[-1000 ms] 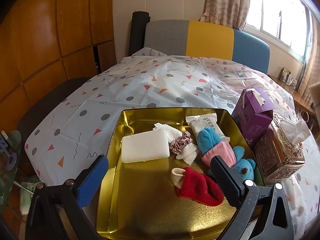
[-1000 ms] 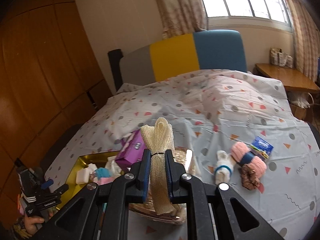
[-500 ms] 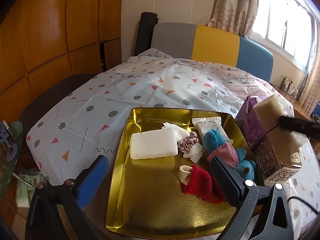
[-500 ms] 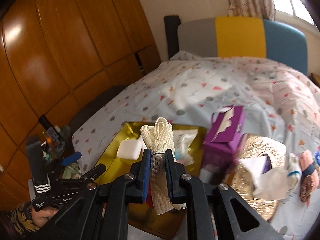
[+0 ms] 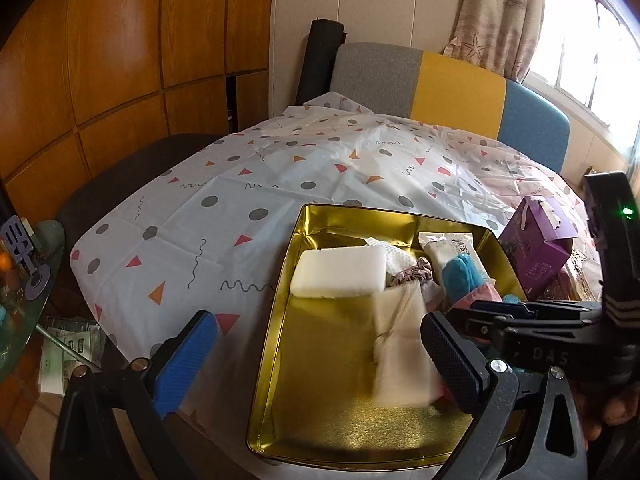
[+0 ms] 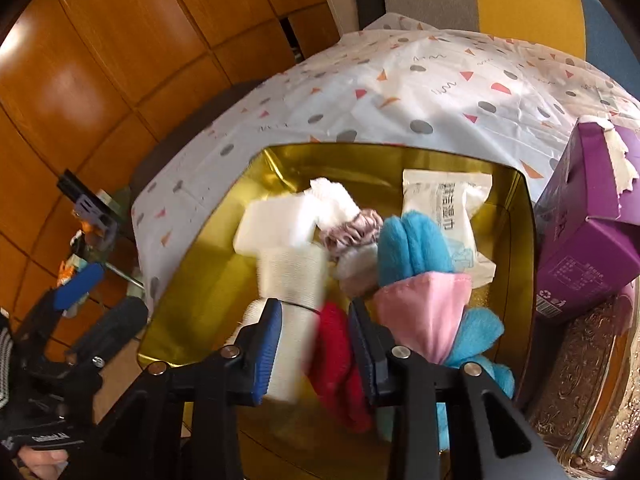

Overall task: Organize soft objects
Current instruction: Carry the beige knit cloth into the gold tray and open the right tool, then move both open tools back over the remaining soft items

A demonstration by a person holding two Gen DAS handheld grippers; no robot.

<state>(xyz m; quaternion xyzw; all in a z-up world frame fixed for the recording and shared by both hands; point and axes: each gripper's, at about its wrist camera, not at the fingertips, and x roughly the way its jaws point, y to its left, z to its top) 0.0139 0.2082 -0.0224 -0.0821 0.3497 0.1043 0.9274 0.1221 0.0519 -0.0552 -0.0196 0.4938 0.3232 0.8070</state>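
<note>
Right wrist view: the cream mesh roll is being let go over the gold tin.

Nearest, the right hand-held gripper has swung down from above the tabletop to just over the gold tin, and its jaws, clenched on the cream mesh roll a second ago, are now opening; the roll sits blurred against the left pad, apparently dropping free. Beside it lie the red sock and the pink and blue plush; farther in are the white sponge, the scrunchie and the wipes packet. At near left the left hand-held gripper hangs released, holding nothing. One more soft item is nearly stowed; others seen earlier at the right wait.
</note>
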